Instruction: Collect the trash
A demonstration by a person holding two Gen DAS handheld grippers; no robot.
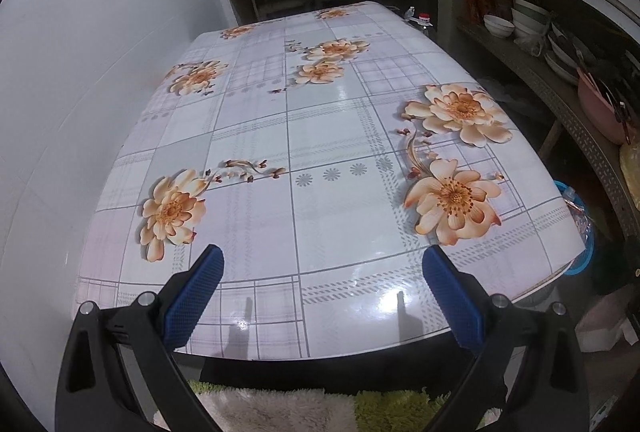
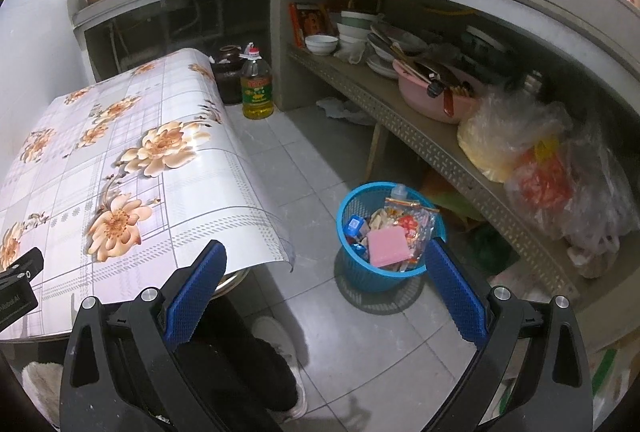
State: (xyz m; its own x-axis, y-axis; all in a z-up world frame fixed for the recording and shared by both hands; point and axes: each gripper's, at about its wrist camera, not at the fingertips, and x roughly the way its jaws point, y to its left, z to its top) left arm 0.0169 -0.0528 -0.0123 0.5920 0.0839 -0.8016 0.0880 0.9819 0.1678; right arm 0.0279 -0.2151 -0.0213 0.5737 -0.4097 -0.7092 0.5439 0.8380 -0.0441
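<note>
Left gripper (image 1: 322, 262): jaws spread wide, nothing between the blue pads (image 1: 196, 298). It hangs over the near edge of the table (image 1: 320, 136), whose flowered oilcloth fills that view; the table's legs are hidden, and the far right corner cuts off a bottle cap behind it.

Right gripper (image 2: 326, 258): jaws likewise spread wide and holding nothing. It is raised above the tiled floor (image 2: 360, 336), off the table's (image 2: 192, 168) right edge, where the oilcloth overhangs and curls.

Blue basket (image 2: 360, 272): stands on the floor between the table's near right corner and the low shelf (image 2: 440, 152), close in front of the right-hand pad. In the left wrist view only a sliver of its rim (image 1: 588, 252) shows past the table edge. Contents: a pink flat piece (image 2: 388, 247) on top, a clear printed wrapper (image 2: 412, 224), a small blue packet (image 2: 354, 226), a small bottle at the back rim; the lower layers are hidden.

Shelf: bowls (image 2: 322, 44), plates, a pink basin (image 2: 436, 100) and plastic bags (image 2: 520, 152); the items at the far end are too dark to make out.

Oil bottle (image 2: 257, 88): upright on the floor beside a dark jar (image 2: 228, 72), off the table's far right corner.

Lower frame: a shoe (image 2: 280, 336) and dark trouser leg, partly covered by the gripper body.
</note>
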